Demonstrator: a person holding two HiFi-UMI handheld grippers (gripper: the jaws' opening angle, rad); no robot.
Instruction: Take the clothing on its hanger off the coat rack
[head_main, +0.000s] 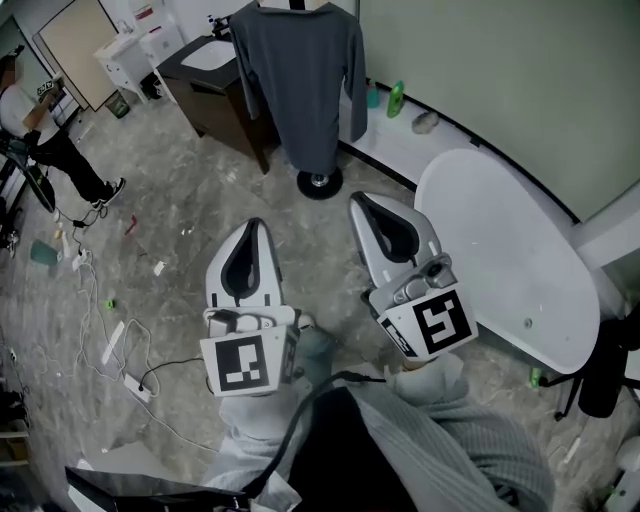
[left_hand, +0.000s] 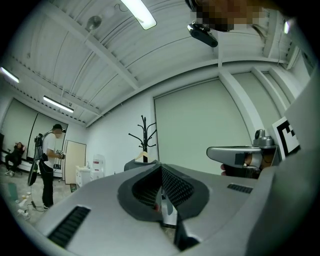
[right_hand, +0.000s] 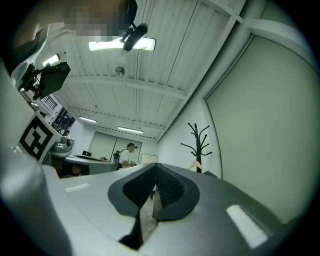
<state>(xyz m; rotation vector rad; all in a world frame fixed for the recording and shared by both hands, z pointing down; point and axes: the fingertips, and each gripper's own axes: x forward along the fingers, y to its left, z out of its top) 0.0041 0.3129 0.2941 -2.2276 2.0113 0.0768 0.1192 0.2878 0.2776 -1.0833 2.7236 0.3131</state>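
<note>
- The left gripper (head_main: 256, 226) and the right gripper (head_main: 357, 199) are held side by side low in the head view, both pointing up the frame toward the coat rack (head_main: 320, 184)
- Each gripper view shows its jaws pressed together with nothing between them: left gripper (left_hand: 160, 168), right gripper (right_hand: 155, 168)
- The clothing (head_main: 300, 80), a grey long-sleeved top, hangs on the rack well beyond both sets of jaws, apart from them and a little nearer the line of the right gripper
- Bare marbled floor (head_main: 200, 200) lies between the jaw tips and the rack's round base, with open room straight ahead
- The white oval table (head_main: 520, 270) sits just beside the right gripper and closes off that side
- To the left of the rack stands a dark cabinet (head_main: 215, 100); cables (head_main: 130, 385) trail over the floor at the far left, and a person (head_main: 50, 140) stands there, well apart
- The top edge of the head view cuts off the rack's upper part and most of the hanger
- In the gripper views each gripper's own body hides most of the top; only the wooden hanger (left_hand: 144, 156) (right_hand: 196, 165) and the rack's black branches (left_hand: 144, 132) (right_hand: 199, 142) rise above it
- Close behind the rack run a pale wall (head_main: 480, 60) and a white ledge with a green bottle (head_main: 396, 98)
</note>
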